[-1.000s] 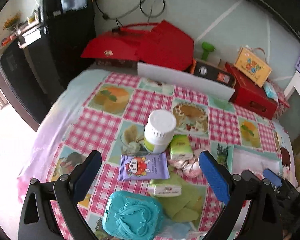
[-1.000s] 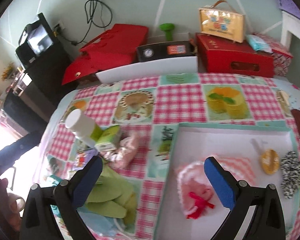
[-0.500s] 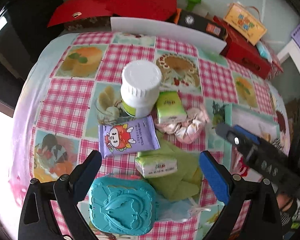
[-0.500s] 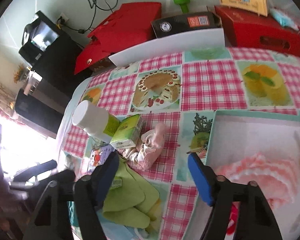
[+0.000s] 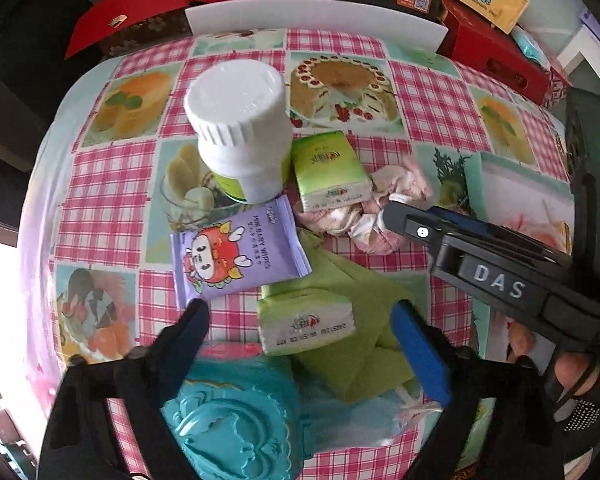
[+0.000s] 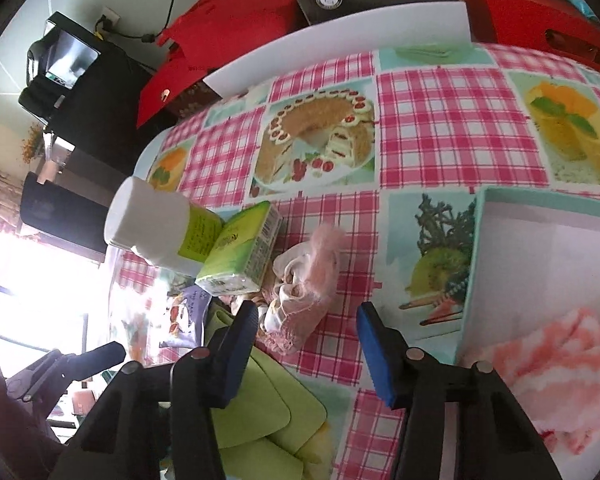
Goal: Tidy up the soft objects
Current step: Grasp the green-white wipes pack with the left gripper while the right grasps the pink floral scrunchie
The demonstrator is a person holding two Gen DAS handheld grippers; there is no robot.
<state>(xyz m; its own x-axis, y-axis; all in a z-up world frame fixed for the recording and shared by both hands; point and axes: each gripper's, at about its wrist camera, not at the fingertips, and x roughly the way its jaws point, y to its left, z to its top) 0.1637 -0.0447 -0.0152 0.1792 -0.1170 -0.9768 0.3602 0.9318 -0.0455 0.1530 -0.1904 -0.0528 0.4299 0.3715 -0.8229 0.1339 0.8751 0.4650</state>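
Right gripper (image 6: pixel 308 326): jaws spread wide, nothing between the pads; it hangs low over the pink socks (image 6: pixel 306 280), whose near end lies in the gap between the fingers. Whether a pad touches the fabric cannot be told.
Right gripper, from the left wrist view (image 5: pixel 428 224): fingertips reach the right end of the pink socks (image 5: pixel 364 210), near the tray's left wall.
Left gripper (image 5: pixel 300 328): jaws wide apart, holding nothing; it hovers above the near tissue pack (image 5: pixel 306 322) and the green cloth (image 5: pixel 360 312).
Pink socks: a crumpled bundle toward the middle of the table, between the far tissue pack (image 6: pixel 244 252) and the tray (image 6: pixel 474 272).
Green cloth: folded, toward the near edge of the table, with the near tissue pack lying on it.
Tray: at the right side of the table, holding a pink-and-white knitted piece (image 6: pixel 556 372).
White bottle (image 5: pixel 242 128): upright, just beside the far tissue pack on its left.
Wipes packet (image 5: pixel 240 256): purple, flat on the checked tablecloth (image 5: pixel 432 100), in front of the bottle.
Teal case (image 5: pixel 232 420): at the near edge, under the left gripper.
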